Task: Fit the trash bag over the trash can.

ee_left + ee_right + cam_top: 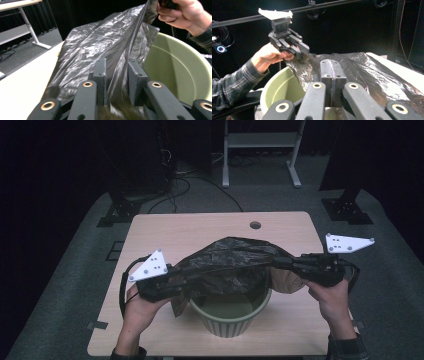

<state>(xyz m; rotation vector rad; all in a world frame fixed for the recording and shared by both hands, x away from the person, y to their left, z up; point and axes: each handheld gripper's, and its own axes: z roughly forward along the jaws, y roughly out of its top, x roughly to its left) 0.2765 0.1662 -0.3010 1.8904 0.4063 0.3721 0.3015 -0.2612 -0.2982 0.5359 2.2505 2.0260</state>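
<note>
A black plastic bag (235, 260) hangs stretched between my two grippers, over a pale green bin (230, 317) at the table's front middle. My left gripper (182, 279) is at the bag's left edge. In the left gripper view its jaws (116, 65) stand apart, with a fold of the bag (87, 50) running through the gap beside the bin (180, 70). My right gripper (277, 264) holds the bag's right edge. The right gripper view has that gripper (333, 62) pressed shut on the film (367, 72), and the left gripper (305, 56) beyond, above the bin (282, 87).
The wooden table (200, 227) has a small round hole (255, 225) near its far edge. Beyond it on the grey floor are a white frame stand (260, 140), loose cables (185, 180) and two black stand bases (120, 210) (347, 207).
</note>
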